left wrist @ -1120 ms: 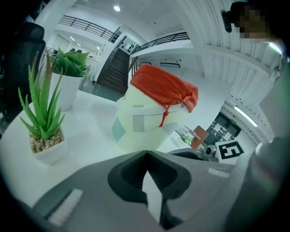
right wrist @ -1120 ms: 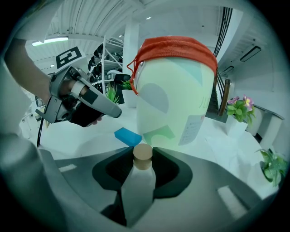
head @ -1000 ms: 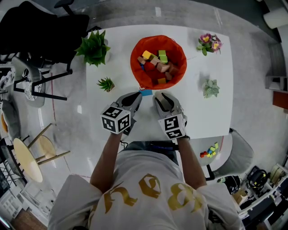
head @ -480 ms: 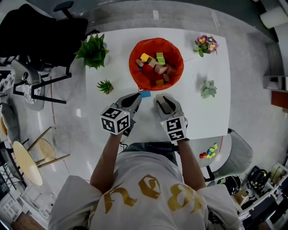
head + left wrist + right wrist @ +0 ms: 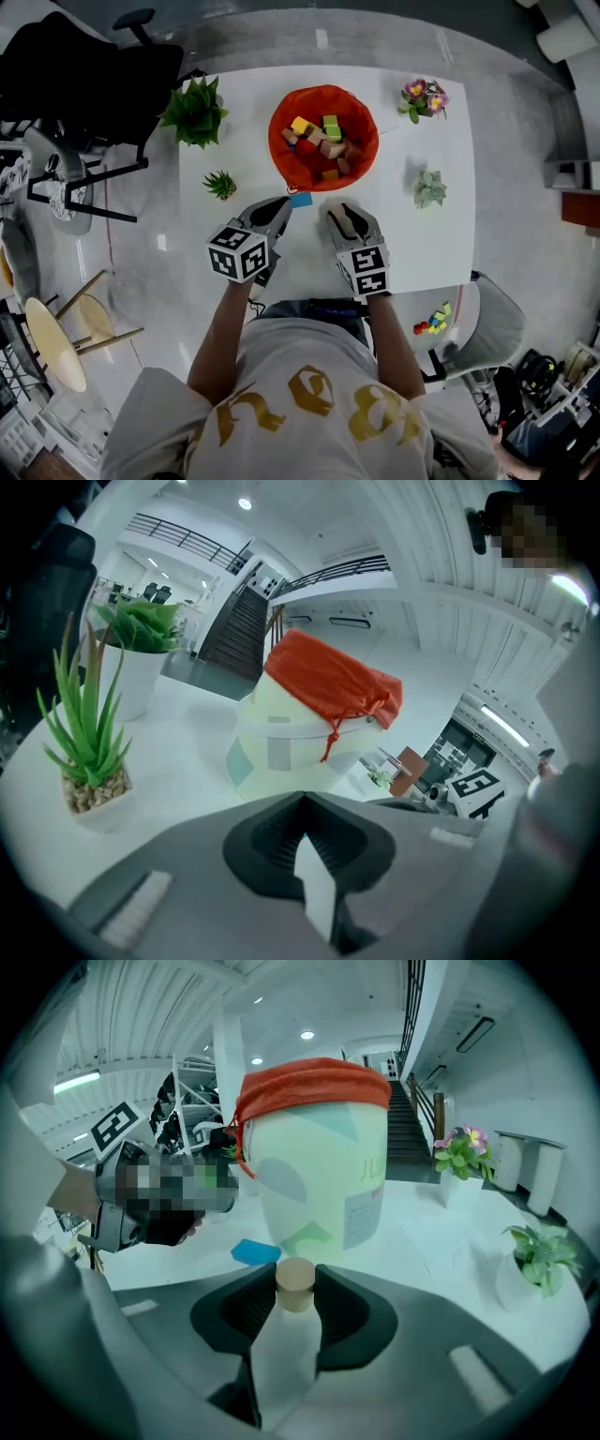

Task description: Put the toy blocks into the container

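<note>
White table [image 5: 441, 253] bore the red-lined container [image 5: 277, 141], several blocks inside. Right gripper [image 5: 339, 210] pinched a tan cylinder block [image 5: 297, 1284]; left gripper [image 5: 302, 797] closed on nothing. Blue block [image 5: 301, 199] lay just beside the container. Probably the carry step: next, lift over the rim and release.

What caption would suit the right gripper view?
Right gripper holds a tan block before the red-lined container; blue block nearby.
</note>
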